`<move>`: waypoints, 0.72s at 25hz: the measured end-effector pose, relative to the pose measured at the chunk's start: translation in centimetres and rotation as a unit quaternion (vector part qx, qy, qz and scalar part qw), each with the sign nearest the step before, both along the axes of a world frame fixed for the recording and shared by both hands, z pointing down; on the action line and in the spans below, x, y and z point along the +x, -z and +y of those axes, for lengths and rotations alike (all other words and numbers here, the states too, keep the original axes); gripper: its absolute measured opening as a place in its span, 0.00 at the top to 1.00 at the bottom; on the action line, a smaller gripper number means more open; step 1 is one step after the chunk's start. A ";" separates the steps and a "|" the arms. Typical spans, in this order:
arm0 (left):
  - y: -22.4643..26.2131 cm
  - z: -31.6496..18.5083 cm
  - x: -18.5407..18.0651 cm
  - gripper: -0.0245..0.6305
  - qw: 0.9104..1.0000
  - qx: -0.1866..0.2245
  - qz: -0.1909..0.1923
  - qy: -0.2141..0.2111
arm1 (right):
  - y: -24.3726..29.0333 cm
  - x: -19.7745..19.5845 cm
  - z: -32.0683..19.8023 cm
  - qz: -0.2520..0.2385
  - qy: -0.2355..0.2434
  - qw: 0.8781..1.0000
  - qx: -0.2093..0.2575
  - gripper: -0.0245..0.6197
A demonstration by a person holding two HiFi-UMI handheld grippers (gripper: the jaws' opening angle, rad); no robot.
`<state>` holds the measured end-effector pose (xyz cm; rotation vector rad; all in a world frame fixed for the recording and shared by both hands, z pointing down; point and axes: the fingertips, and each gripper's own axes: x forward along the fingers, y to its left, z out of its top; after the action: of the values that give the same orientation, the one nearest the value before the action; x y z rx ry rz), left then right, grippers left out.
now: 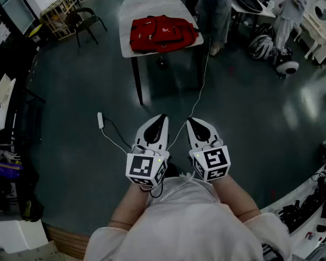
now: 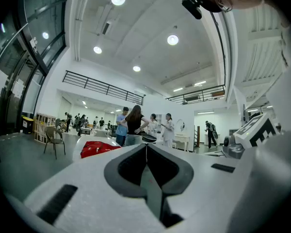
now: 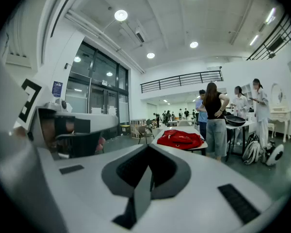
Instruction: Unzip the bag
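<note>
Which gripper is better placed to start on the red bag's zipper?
Left, marginally. Both are shut and side by side, far from the red bag on the table. In the head view the left gripper sits more directly in line with the bag than the right gripper.

The head camera looks steeply down from the person's head: left gripper [image 1: 161, 118] and right gripper [image 1: 190, 122] close below, the table [image 1: 152, 4] well ahead at the top. Each gripper camera rides low behind its own jaws, facing forward and tilted up toward the ceiling [image 2: 150, 13]. All three views share the distant red bag [image 1: 163, 33] on that table and the people [image 1: 212, 10] standing beside it.
</note>
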<state>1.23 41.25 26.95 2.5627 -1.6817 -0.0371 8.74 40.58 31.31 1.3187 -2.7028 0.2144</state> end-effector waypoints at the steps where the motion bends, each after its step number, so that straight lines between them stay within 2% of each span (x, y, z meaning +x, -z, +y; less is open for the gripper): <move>1: -0.1 -0.3 0.0 0.93 1.000 0.000 0.000 0.000 | -0.1 0.0 -0.2 0.000 0.000 1.000 0.000 0.92; 11: -1.2 -2.6 0.5 0.93 1.000 -0.015 -0.002 -0.003 | -0.8 0.7 -2.3 -0.003 -0.008 1.000 -0.012 0.92; 18: -3.3 -3.6 0.8 0.93 0.999 -0.034 -0.005 -0.009 | -3.3 1.1 -3.7 -0.025 -0.019 0.998 -0.053 0.92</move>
<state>2.06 37.67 30.21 2.5324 -1.6349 0.0331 9.83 36.87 34.58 1.3533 -2.6662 0.3943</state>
